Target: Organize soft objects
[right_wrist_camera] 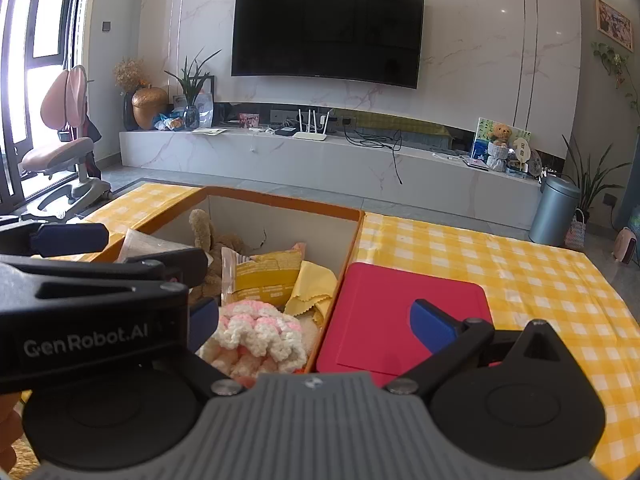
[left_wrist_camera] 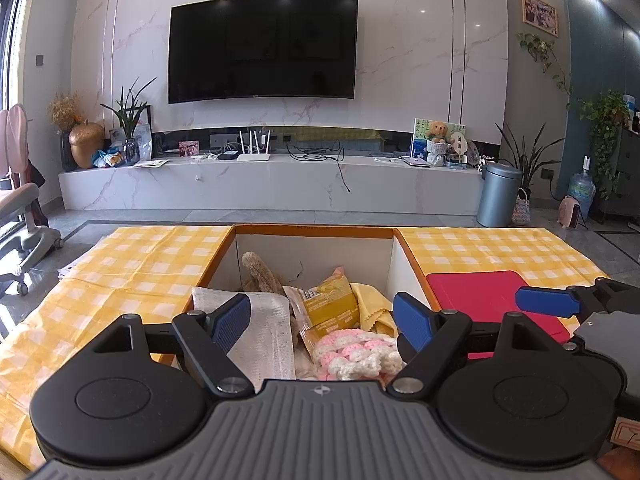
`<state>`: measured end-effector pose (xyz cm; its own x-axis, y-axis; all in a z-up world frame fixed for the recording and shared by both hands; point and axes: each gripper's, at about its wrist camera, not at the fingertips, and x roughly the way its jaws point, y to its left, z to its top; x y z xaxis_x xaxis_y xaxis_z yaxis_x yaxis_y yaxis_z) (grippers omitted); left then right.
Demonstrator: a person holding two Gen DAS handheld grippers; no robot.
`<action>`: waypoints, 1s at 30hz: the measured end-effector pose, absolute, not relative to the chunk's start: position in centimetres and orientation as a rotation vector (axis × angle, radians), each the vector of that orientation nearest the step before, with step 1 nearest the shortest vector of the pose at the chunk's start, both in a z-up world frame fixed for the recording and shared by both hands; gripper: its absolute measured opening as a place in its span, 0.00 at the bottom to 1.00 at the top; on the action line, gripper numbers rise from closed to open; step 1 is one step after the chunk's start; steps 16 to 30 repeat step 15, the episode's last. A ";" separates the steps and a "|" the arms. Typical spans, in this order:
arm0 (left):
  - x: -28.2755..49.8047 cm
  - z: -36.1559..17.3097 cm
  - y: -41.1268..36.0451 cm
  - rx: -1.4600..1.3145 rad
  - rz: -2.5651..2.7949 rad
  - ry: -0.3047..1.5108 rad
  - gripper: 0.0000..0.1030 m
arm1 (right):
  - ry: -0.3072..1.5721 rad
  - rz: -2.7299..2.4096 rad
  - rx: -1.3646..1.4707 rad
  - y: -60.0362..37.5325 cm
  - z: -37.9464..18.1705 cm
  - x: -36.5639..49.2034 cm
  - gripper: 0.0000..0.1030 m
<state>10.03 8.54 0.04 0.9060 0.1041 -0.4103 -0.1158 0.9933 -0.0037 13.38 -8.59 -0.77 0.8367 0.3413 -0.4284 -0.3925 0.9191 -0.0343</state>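
Observation:
An orange-rimmed cardboard box (left_wrist_camera: 312, 231) (right_wrist_camera: 280, 200) stands open on the table. Inside lie a pink-and-white crochet piece (left_wrist_camera: 352, 350) (right_wrist_camera: 256, 334), a yellow snack packet (left_wrist_camera: 330, 300) (right_wrist_camera: 266, 274), a yellow cloth (left_wrist_camera: 370, 300) (right_wrist_camera: 316, 286), a brown plush toy (left_wrist_camera: 260, 272) (right_wrist_camera: 202, 228) and a white mesh packet (left_wrist_camera: 268, 320). My left gripper (left_wrist_camera: 322, 320) hangs open over the box's near end with nothing between its fingers. My right gripper (right_wrist_camera: 316, 316) is open over the box's right wall and a red lid (right_wrist_camera: 400, 312) (left_wrist_camera: 488, 296). One blue pad (left_wrist_camera: 546, 302) of the right gripper shows beside the left one.
A yellow checked cloth (left_wrist_camera: 492, 252) (right_wrist_camera: 500, 264) covers the table around the box. Beyond the table's far edge are a tiled floor, a marble TV bench (left_wrist_camera: 272, 180), a grey bin (left_wrist_camera: 498, 194) and a pink chair (right_wrist_camera: 64, 152) at the left.

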 end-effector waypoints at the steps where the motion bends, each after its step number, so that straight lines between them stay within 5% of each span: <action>1: 10.1 0.0 8.5 -0.027 0.115 0.421 0.92 | 0.430 0.389 -0.123 -8.6 -0.8 13.3 0.97; 30: 10.4 -0.4 8.4 -0.022 0.106 0.427 0.92 | 0.447 0.374 -0.144 -8.4 -1.2 13.4 0.97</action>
